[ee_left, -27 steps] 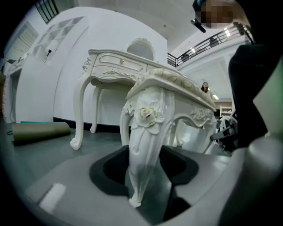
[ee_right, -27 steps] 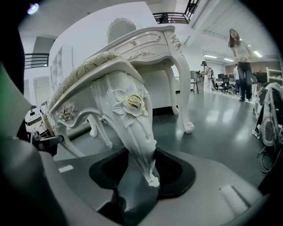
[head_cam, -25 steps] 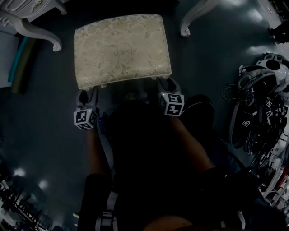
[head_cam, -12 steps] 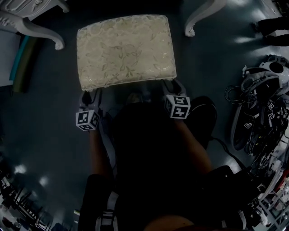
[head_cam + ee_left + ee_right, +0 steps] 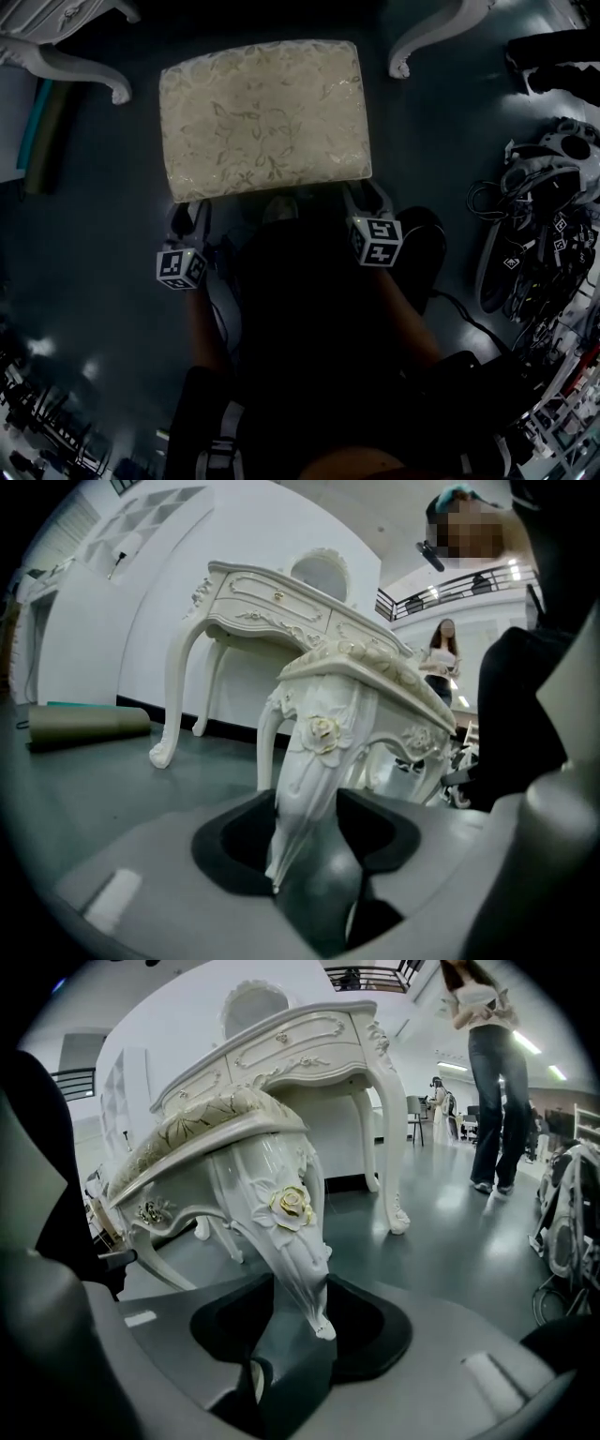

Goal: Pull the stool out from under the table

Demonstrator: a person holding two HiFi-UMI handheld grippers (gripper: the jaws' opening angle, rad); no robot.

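Pulled close to the person on the dark floor point(image 5: 94, 281), the cream floral-upholstered stool point(image 5: 262, 117) stands before the ornate white dressing table point(image 5: 309, 1040). The left gripper point(image 5: 309, 841) closes on the left front leg point(image 5: 314, 752) and the right gripper point(image 5: 300, 1326) on the right front leg point(image 5: 286, 1222). An even, level pull on both should keep it straight.

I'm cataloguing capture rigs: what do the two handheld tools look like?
Both the left tool and right tool have grey bodies with black pads, each carrying a white cube with black square markers. The person's top is dark. Each tool's jaws are closing on a stool leg.
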